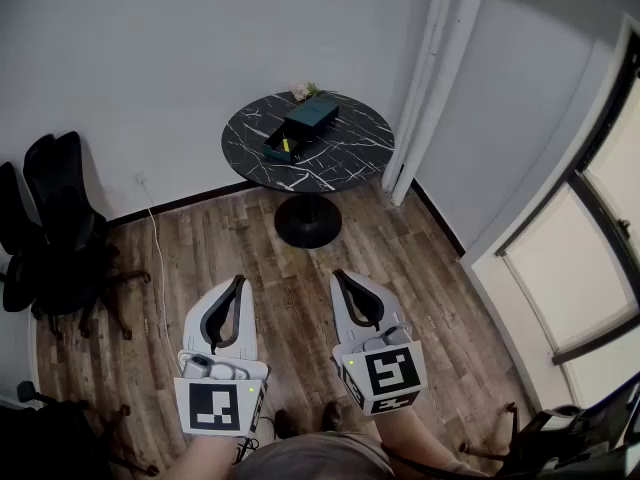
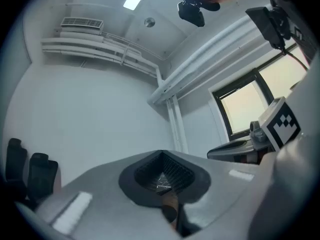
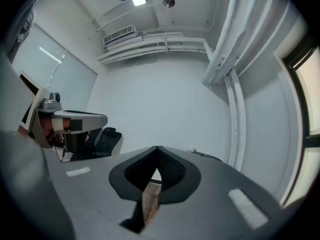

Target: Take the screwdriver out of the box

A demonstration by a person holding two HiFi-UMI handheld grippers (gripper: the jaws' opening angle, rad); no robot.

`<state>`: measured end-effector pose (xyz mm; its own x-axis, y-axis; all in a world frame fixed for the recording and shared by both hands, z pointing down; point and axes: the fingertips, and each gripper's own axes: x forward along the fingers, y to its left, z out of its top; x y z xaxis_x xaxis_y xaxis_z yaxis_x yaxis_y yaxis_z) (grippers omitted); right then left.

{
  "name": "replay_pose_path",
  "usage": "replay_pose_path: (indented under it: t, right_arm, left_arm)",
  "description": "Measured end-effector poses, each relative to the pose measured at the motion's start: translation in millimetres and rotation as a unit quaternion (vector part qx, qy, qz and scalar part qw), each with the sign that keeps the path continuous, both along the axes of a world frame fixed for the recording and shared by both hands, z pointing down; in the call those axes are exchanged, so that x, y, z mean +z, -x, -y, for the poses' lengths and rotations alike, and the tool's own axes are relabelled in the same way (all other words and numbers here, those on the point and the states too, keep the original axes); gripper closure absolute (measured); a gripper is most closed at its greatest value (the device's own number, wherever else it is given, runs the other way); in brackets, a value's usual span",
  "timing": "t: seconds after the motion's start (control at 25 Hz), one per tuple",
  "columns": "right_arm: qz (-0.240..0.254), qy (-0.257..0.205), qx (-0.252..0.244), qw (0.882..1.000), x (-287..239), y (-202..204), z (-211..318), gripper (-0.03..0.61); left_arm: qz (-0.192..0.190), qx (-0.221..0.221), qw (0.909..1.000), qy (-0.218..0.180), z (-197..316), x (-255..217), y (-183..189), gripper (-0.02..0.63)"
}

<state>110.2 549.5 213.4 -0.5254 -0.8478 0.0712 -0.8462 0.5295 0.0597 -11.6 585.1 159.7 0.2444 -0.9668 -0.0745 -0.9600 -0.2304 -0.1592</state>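
Standing well back from table [image 1: 345, 153]. L gripper [image 1: 236, 286] at 7 o'clock, R gripper [image 1: 342, 278] at 5: jaws pressed together, empty, held low, prob. because target's out of reach. Box [image 1: 310, 118] at 12 on table; screwdriver [image 1: 285, 146] inside, yellow, untouched.

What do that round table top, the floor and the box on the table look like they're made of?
The table top looks like black marble or a marble-look laminate: smooth, with white veins. The floor looks like brown wood planks or wood-look laminate: grain and board seams show. The box is dark teal and matte, perhaps card or plastic; too small to tell.
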Motion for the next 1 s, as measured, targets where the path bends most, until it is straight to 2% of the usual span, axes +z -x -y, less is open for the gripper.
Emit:
replay_pose_path:
  t: [0.44,0.72,1.0]
  right_arm:
    - [0.011,0.008,-0.012,1.000,10.8,-28.2,19.8,0.554]
    - [0.024,0.017,-0.001,1.000,16.4,-57.7,43.8,0.552]
    - [0.025,0.032,-0.030,0.999,28.9,-48.8,64.8,0.552]
  left_arm:
    - [0.013,-0.004,0.9998,0.014,22.2,10.5,-32.2,0.614]
    - [0.022,-0.017,0.9995,0.013,36.9,15.2,-52.9,0.614]
    - [0.016,-0.038,0.9988,0.028,56.1,29.4,-46.9,0.614]
